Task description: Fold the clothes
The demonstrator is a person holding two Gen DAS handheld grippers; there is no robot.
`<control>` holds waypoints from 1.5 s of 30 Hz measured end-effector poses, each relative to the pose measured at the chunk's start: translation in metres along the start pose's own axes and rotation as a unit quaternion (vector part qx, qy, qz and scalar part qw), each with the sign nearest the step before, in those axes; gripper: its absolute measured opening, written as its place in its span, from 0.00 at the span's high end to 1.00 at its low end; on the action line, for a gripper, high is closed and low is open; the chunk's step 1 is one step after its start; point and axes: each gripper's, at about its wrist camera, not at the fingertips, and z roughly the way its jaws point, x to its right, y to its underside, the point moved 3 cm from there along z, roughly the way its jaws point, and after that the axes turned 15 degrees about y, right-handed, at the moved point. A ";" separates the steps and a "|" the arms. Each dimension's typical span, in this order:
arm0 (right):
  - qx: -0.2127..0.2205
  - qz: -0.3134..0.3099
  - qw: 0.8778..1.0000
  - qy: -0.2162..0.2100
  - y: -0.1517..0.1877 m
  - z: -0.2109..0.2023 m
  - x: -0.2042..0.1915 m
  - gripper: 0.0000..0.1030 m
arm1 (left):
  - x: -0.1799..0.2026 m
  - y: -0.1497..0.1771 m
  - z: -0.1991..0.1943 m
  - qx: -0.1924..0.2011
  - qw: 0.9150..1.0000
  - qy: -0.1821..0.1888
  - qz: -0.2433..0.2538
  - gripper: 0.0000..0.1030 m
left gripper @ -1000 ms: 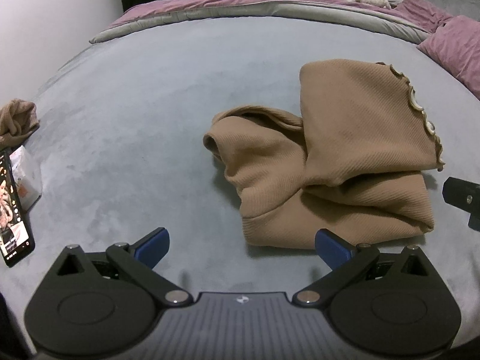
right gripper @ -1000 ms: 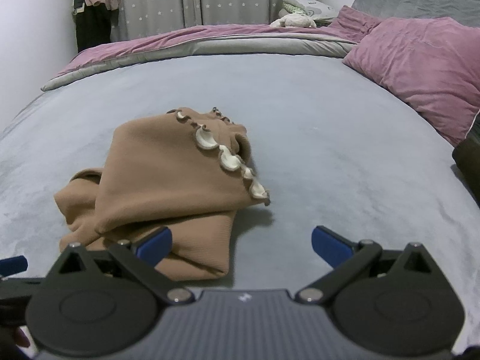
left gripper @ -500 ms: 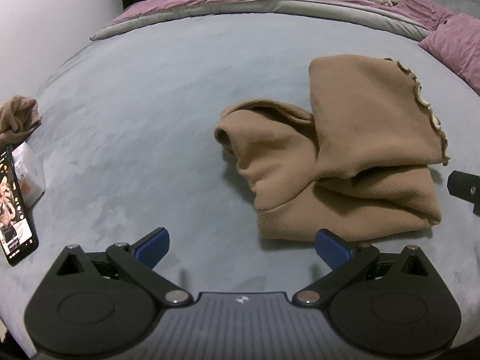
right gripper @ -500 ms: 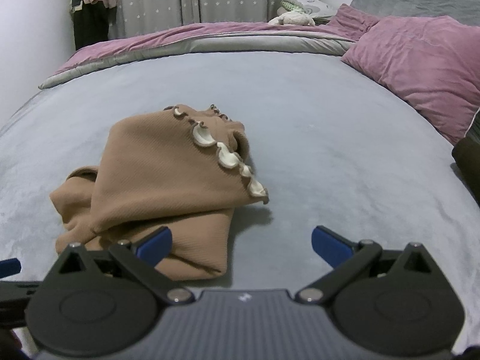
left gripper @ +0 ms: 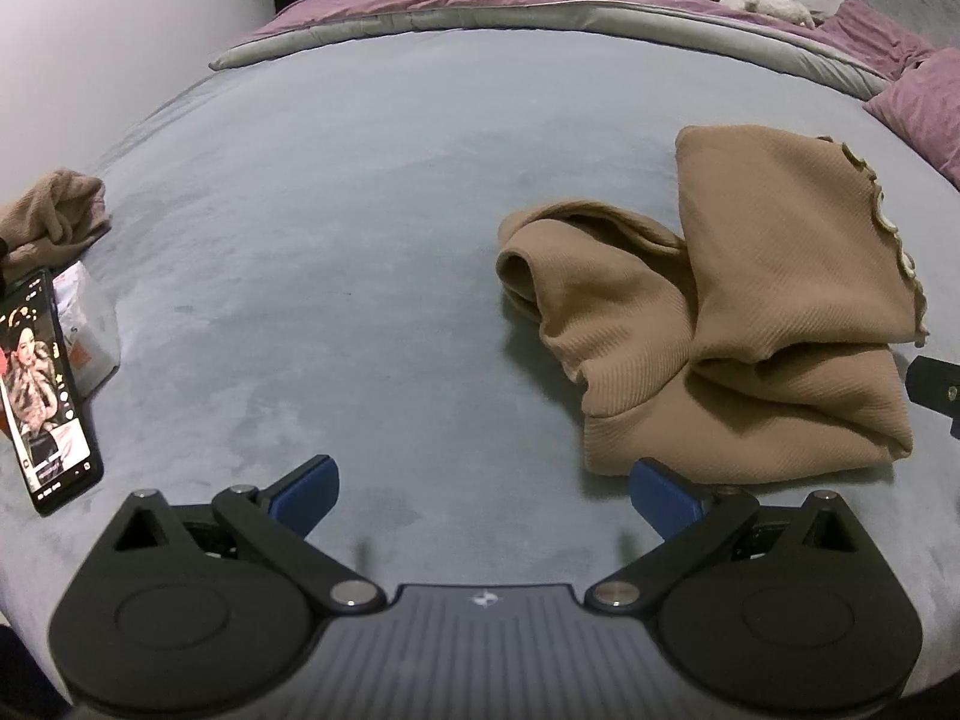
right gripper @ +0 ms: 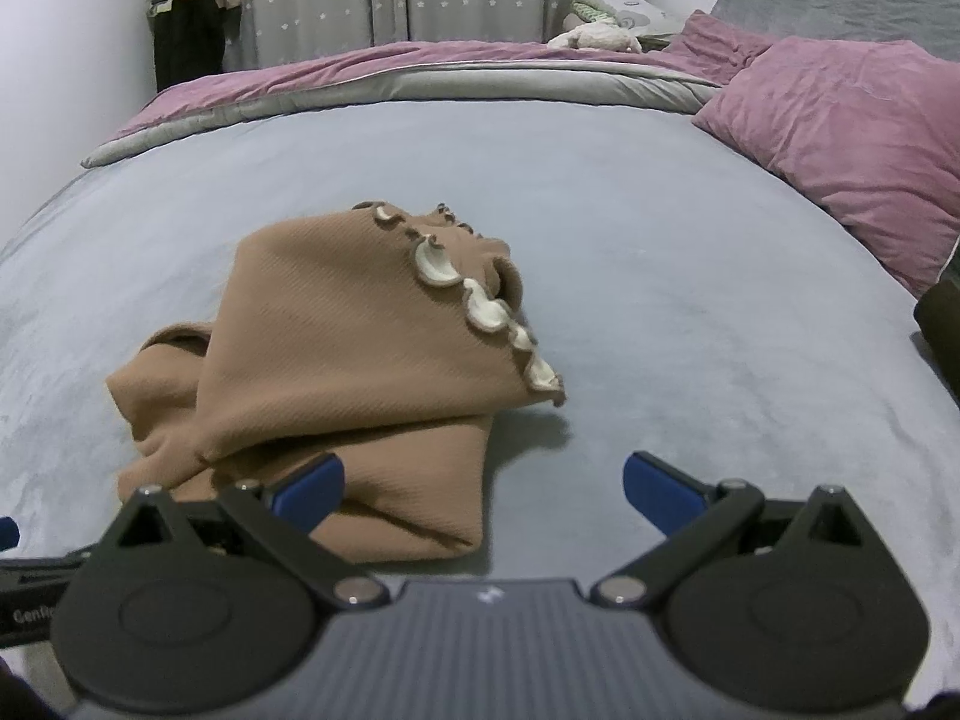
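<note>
A tan ribbed top (left gripper: 750,324) with a cream ruffled edge lies folded in a loose bundle on the grey bed cover (left gripper: 360,240). It also shows in the right wrist view (right gripper: 360,360). My left gripper (left gripper: 483,495) is open and empty, low over the cover, with the bundle ahead to its right. My right gripper (right gripper: 483,486) is open and empty, its left finger (right gripper: 309,483) over the bundle's near edge. Part of the right gripper shows at the right edge of the left wrist view (left gripper: 936,384).
A lit phone (left gripper: 45,384) and a small white packet (left gripper: 87,330) lie at the left edge of the bed, with another tan garment (left gripper: 54,210) behind them. Pink pillows (right gripper: 840,138) line the right side. A pink and grey duvet (right gripper: 420,78) is bunched at the far end.
My left gripper has drifted left, so the bundle sits further right in its view. The right gripper has shifted slightly. Both stay open, and the top has not moved.
</note>
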 end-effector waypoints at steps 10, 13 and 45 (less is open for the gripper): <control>0.001 0.001 1.000 0.001 0.000 0.000 0.001 0.00 | 0.000 0.000 -0.001 -0.003 1.000 -0.003 -0.002 0.00; 0.001 0.001 1.000 0.001 0.000 0.000 0.001 0.00 | 0.000 0.000 0.000 -0.003 1.000 -0.004 -0.003 0.00; -0.002 0.006 1.000 0.003 -0.001 0.003 0.003 0.00 | 0.008 -0.006 0.004 -0.011 1.000 -0.006 -0.001 0.00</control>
